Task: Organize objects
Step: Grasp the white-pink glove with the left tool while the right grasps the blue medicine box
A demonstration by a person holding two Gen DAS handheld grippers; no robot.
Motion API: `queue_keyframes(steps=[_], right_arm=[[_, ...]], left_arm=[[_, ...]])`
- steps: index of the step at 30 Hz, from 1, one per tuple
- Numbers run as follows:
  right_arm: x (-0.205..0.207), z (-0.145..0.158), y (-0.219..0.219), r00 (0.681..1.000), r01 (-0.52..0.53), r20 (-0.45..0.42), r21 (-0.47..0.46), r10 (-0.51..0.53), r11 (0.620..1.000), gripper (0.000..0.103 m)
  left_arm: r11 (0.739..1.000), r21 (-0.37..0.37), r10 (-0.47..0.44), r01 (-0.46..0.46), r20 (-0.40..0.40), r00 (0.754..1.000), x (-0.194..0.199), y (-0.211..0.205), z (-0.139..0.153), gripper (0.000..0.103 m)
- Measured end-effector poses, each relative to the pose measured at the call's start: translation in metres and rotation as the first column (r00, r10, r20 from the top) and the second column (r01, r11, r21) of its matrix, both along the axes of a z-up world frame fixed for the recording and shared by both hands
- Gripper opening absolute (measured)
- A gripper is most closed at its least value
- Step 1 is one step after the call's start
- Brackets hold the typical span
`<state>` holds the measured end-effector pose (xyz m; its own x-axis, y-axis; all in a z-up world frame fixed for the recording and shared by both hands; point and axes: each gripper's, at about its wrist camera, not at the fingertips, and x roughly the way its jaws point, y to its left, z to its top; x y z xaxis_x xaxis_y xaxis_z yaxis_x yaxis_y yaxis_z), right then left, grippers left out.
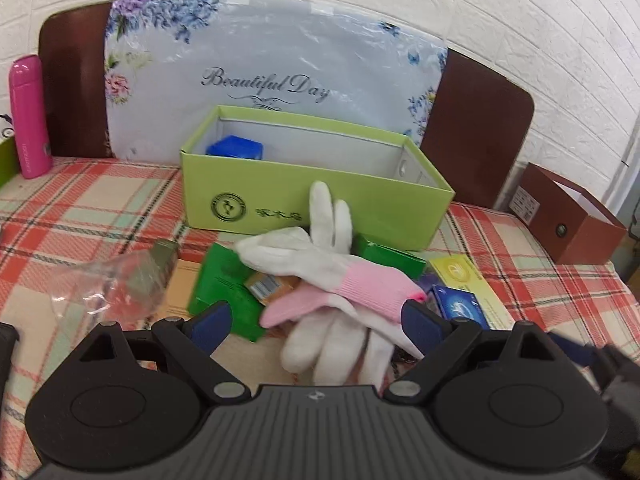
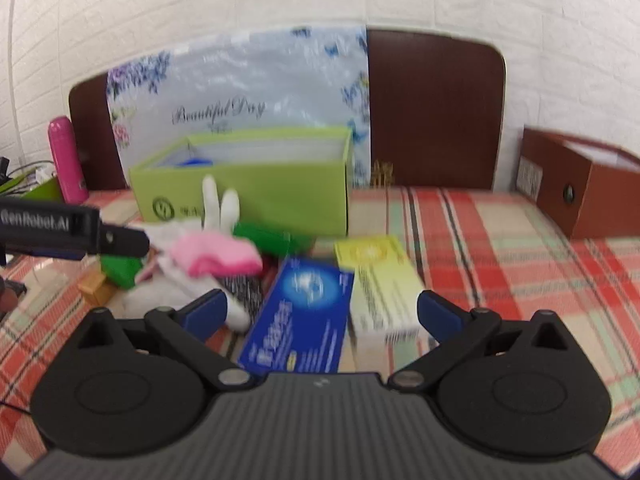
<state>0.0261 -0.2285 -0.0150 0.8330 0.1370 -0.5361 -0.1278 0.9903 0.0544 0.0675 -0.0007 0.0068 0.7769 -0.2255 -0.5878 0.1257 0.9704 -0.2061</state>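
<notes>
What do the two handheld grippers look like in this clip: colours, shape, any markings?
Both the left gripper and the right gripper are matte black, with ribbed bodies, round pivot housings, silver pins and blue finger pads. White GenRobot.AI lettering marks the left one's side.

White-pink gloves [image 1: 340, 272], lime-green box [image 1: 316, 188], plaid tablecloth [image 1: 80, 216].

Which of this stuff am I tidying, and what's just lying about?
Job: gloves, green cartons, blue carton, yellow carton, plastic bag, green open box.

Lying about: pink flask, brown box, floral package.
</notes>
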Motion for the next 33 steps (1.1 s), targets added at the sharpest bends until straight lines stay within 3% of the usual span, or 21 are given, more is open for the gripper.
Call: queue_keyframes(steps=[5,9,10,11,12,13,16,22,24,25,26,30,33], right_arm=[[-0.006,-0.015,0.005,0.999,-0.003,-0.044,0.003,0.004,1.000,0.103],[-0.009,-0.012,0.006,1.000,-0.005,-0.021,0.002,0.005,1.000,0.103],[-0.008,-0.011,0.006,1.000,-0.005,-0.015,-0.002,0.005,1.000,0.103],[-0.008,-0.010,0.007,1.000,-0.007,-0.012,-0.005,0.007,1.000,0.102],[-0.006,-0.010,0.006,1.000,-0.010,-0.011,-0.006,0.010,1.000,0.102],[-0.005,-0.011,0.007,1.000,-0.013,-0.013,-0.006,0.013,1.000,0.101],[0.001,-0.014,0.009,0.999,-0.023,-0.026,-0.004,0.023,1.000,0.098],[0.018,-0.022,0.010,0.998,-0.028,-0.051,0.015,0.028,1.000,0.095],[0.023,-0.025,0.009,0.998,-0.028,-0.063,0.029,0.029,0.999,0.091],[0.025,-0.026,0.008,0.997,-0.031,-0.074,0.038,0.034,0.999,0.080],[0.026,-0.028,0.006,0.995,-0.039,-0.086,0.046,0.043,0.998,0.060],[0.013,-0.026,-0.003,0.995,-0.046,-0.082,0.026,0.048,0.999,0.056],[-0.008,-0.021,-0.008,0.993,-0.090,-0.079,-0.016,0.089,0.996,0.056]], left_arm=[[0.999,-0.022,-0.026,0.026,0.017,1.000,0.021,-0.016,0.000,0.094],[0.999,-0.027,-0.027,0.027,0.001,1.000,0.050,-0.023,-0.004,0.091],[0.999,-0.027,-0.033,0.033,-0.006,0.999,0.056,-0.024,-0.005,0.072],[0.998,-0.033,-0.061,0.060,-0.021,0.998,0.062,-0.024,-0.006,0.033],[0.994,-0.045,-0.105,0.103,-0.050,0.993,0.067,-0.024,-0.007,0.015],[0.988,-0.072,-0.140,0.135,-0.071,0.988,0.069,-0.022,-0.008,0.007],[0.979,-0.097,-0.185,0.181,-0.041,0.982,0.054,-0.014,0.001,0.005],[0.953,-0.164,-0.251,0.255,0.039,0.967,-0.013,0.014,0.026,0.005],[0.955,-0.149,-0.259,0.258,0.012,0.966,-0.031,0.019,0.019,0.005],[0.958,-0.130,-0.260,0.256,-0.010,0.966,-0.037,0.020,0.013,0.005],[0.963,-0.110,-0.252,0.247,-0.041,0.967,-0.042,0.020,0.005,0.005],[0.973,-0.094,-0.225,0.212,-0.164,0.960,-0.046,0.021,-0.032,0.006],[0.978,-0.088,-0.202,0.188,-0.197,0.959,-0.043,0.021,-0.042,0.016]])
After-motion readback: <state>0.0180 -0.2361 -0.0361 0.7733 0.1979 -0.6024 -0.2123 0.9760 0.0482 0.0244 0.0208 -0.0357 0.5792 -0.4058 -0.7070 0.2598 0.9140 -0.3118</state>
